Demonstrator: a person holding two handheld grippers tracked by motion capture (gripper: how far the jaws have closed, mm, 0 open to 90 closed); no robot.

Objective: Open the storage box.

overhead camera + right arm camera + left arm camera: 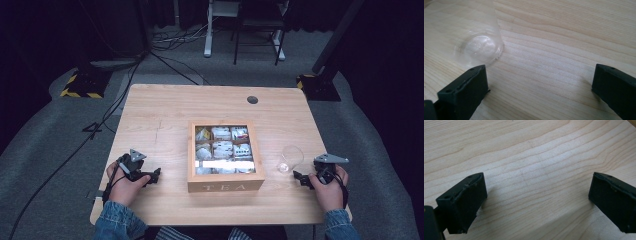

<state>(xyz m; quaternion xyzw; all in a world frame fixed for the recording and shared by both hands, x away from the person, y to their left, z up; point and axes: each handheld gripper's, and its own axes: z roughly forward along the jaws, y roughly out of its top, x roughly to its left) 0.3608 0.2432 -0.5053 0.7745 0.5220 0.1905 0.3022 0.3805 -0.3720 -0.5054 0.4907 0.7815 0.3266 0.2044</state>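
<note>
- Claw-wise, both sat parked on the worktop (165, 105): the left claw (152, 176) rested near the front-left edge with its jaws spread wide and nothing but bare wood grain between them.
- Right claw (300, 178) was the same story over on the front-right side, jaws gaping and empty, pointed inward toward the clear plastic cup (289, 159).
- That cup stood upright just ahead of the right claw, between it and the tea box (225, 186). In the right gripper view the cup (480, 47) sat just past the left jaw tip, not between the jaws, so nothing was gripped. It looked empty.
- Tea box was in the middle of the worktop, well apart from the left claw, with "TEA" on the front wall. It looked like it had a see-through top with glare on it; couldn't tell if it was open.
- Inside were nine compartments in a grid, with what looked like wrapped tea bags in light packets.
- Best guess on layout: box centred so either hand could reach it, cup on the right so the right claw could take it first.
</note>
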